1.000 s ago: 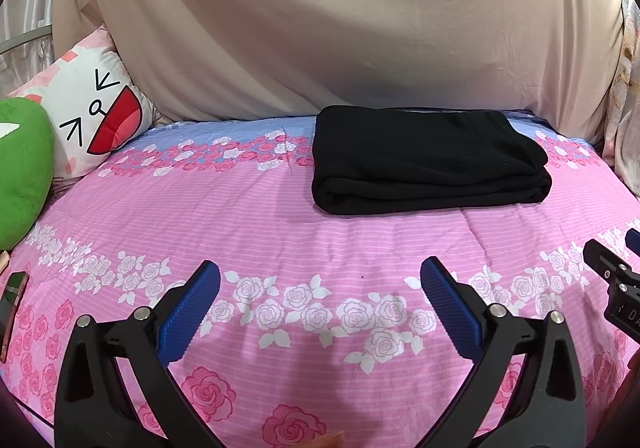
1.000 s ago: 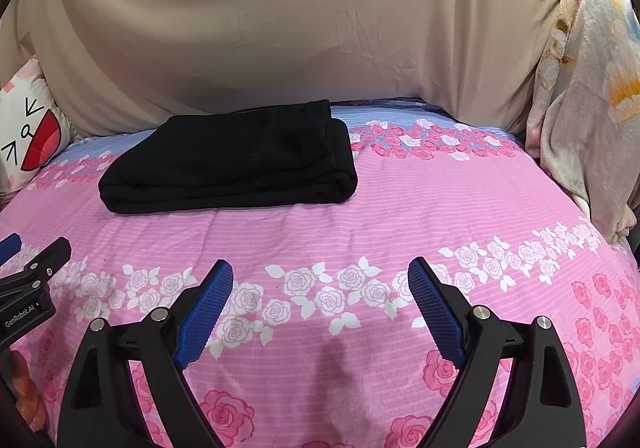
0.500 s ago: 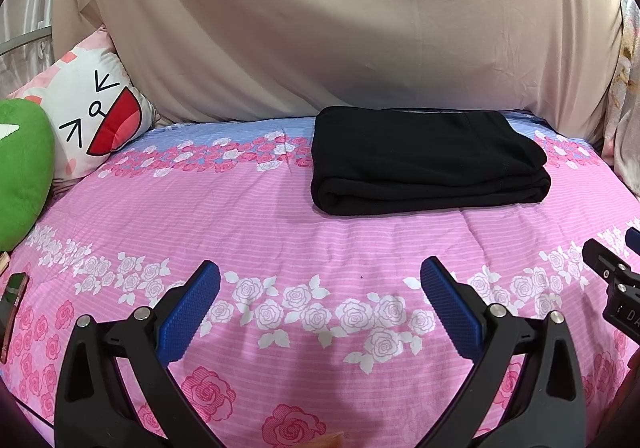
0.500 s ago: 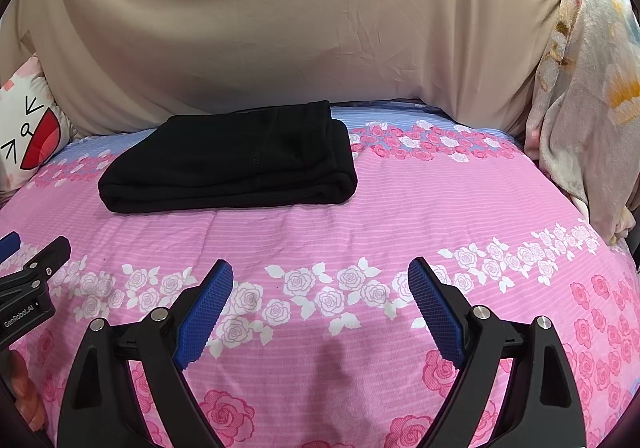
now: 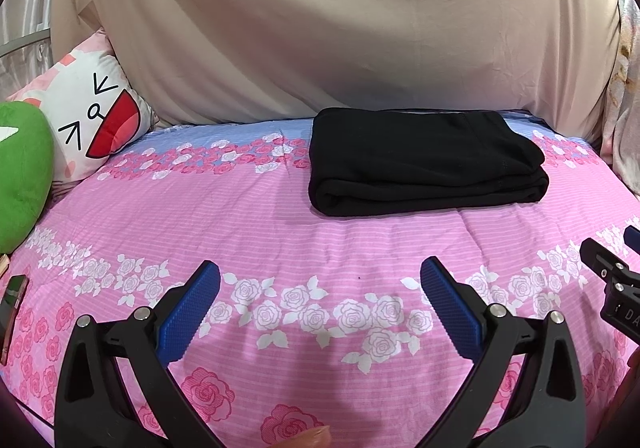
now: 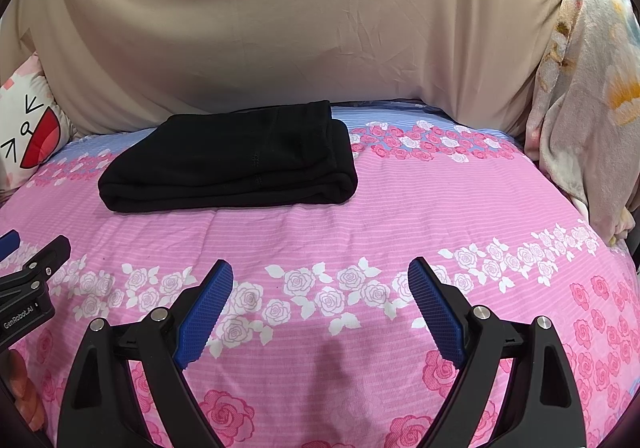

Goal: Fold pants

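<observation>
Black pants (image 5: 424, 163) lie folded into a flat rectangle at the far side of the pink rose-print bed (image 5: 280, 232); they also show in the right wrist view (image 6: 228, 163). My left gripper (image 5: 320, 280) is open and empty, low over the near part of the bed, well short of the pants. My right gripper (image 6: 320, 278) is open and empty too, beside the left one. Each gripper's edge shows in the other's view: the right gripper (image 5: 612, 284) and the left gripper (image 6: 28, 280).
A beige sheet (image 5: 340, 27) hangs behind the bed. A cat-face pillow (image 5: 88, 115) and a green plush (image 5: 20, 171) sit at the left. A floral blanket (image 6: 580, 107) hangs at the right. A phone (image 5: 12, 296) lies at the bed's left edge.
</observation>
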Tool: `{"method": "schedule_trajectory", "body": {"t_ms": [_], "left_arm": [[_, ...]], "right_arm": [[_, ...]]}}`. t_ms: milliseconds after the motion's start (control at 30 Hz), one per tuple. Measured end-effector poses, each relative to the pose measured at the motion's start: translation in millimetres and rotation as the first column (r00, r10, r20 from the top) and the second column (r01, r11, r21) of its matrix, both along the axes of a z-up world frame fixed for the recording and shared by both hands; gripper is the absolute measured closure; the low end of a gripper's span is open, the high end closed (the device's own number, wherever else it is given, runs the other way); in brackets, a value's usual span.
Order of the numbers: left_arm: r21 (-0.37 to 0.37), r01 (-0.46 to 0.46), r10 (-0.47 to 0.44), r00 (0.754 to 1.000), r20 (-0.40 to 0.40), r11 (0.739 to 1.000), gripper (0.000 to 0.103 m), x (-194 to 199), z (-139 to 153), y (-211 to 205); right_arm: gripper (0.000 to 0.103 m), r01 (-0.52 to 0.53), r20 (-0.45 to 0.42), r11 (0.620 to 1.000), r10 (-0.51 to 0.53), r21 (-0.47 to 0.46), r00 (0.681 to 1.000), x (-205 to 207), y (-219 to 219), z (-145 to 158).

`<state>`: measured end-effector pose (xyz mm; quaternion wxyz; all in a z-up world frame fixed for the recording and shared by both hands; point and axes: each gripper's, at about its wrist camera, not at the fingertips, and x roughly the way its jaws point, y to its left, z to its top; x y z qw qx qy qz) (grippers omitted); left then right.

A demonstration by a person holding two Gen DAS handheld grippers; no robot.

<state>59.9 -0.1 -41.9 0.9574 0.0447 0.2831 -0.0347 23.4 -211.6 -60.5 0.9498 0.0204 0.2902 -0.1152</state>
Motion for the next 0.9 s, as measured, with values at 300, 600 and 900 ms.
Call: {"method": "schedule_trajectory", "body": {"t_ms": [300,600,900], "left_arm": [[0.001,0.0,0.0,1.0,0.001,1.0,0.005,0.2,0.2,0.0],[0.001,-0.001,0.001,1.0,0.002,1.0,0.005,-0.3,0.2,0.1],[0.001,0.0,0.0,1.0,0.003,1.0,0.005,-0.4,0.3,-0.2]], "right_arm": [[0.016,0.0,0.0,1.0,0.0,0.0,1.0,0.1,0.9,0.0],[0.016,0.0,0.0,1.0,0.0,-0.002,1.0,0.0,1.2,0.0],[0.016,-0.01,-0.001,1.0,0.01,-0.009,1.0,1.7,-2.0,-0.1]]}}
